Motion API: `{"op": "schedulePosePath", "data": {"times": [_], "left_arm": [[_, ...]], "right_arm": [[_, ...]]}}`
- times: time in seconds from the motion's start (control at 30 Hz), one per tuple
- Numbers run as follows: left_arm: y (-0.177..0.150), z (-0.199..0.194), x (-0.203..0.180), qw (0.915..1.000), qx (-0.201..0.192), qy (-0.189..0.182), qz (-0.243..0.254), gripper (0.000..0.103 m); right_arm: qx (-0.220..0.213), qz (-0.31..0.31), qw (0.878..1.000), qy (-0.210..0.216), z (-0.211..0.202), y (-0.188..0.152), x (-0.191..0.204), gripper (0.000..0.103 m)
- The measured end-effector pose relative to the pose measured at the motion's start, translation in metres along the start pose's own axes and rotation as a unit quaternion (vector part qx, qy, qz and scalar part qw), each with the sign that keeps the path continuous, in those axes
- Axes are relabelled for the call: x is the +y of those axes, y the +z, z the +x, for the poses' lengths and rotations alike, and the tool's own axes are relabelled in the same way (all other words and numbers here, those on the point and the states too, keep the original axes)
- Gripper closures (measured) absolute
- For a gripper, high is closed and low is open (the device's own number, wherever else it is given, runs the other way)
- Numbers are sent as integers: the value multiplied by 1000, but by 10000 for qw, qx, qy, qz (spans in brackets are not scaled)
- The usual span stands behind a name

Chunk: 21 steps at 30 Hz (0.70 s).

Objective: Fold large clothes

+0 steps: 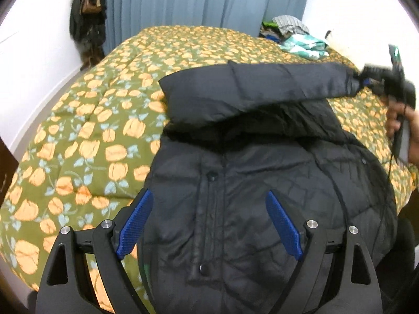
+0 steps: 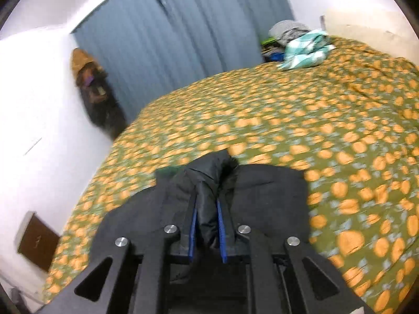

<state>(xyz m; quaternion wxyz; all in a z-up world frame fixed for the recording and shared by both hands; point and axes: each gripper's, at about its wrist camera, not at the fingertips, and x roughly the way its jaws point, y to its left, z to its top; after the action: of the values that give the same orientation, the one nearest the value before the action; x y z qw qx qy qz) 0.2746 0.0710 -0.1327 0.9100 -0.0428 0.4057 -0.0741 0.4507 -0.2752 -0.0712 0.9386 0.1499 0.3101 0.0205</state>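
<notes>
Black padded jacket (image 1: 262, 183) lies front-up on the near part of a bed under a green quilt with orange flowers (image 1: 91, 130), snap placket running near to far. Left gripper (image 1: 209, 225) hangs over the jacket's near front, jaws spread wide and empty, left pad above the jacket's left edge, right pad above the chest panel; contact with cloth cannot be told. One sleeve (image 1: 262, 86) stretches across the far side of the jacket toward the right, raised off the body. Right gripper (image 2: 207, 219) is clamped on that sleeve's cuff (image 2: 209, 198), fabric bunched between the blue pads; in the left wrist view it shows at the sleeve's right end, blurred, the person's hand (image 1: 403, 130) behind it. Far right: heap of loose clothes (image 1: 296, 36). Blue curtain (image 1: 196, 0) behind the bed.
</notes>
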Motion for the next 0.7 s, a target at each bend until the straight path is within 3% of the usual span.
{"op": "schedulePosePath", "data": {"times": [0.13, 0.23, 0.3, 0.37, 0.43, 0.5, 0.6, 0.7], "left_arm": [[15, 17, -7, 9998, 111, -53, 168, 14], [38, 34, -16, 9993, 132, -18, 344, 14], [60, 42, -19, 9991, -11, 7, 435, 14], [85, 56, -23, 9986, -167, 59, 496, 12], [107, 78, -24, 9982, -259, 138, 517, 11], [123, 105, -25, 9982, -238, 222, 503, 11], [130, 141, -23, 9986, -27, 301, 430, 11], [117, 173, -15, 9982, 317, 412, 304, 10]], "right_arm": [[658, -28, 9936, -923, 50, -42, -52, 95], [1187, 289, 9877, -974, 71, -72, -80, 93], [1174, 450, 9874, -964, 65, -78, -88, 79], [737, 393, 9918, -965, 43, -73, -79, 69], [274, 174, 9969, -716, 19, -61, -59, 66], [146, -60, 9998, -75, 10, -49, -34, 65], [388, -635, 9959, 518, 27, -44, 3, 65], [1006, -712, 9909, 541, 71, -56, 14, 65]]}}
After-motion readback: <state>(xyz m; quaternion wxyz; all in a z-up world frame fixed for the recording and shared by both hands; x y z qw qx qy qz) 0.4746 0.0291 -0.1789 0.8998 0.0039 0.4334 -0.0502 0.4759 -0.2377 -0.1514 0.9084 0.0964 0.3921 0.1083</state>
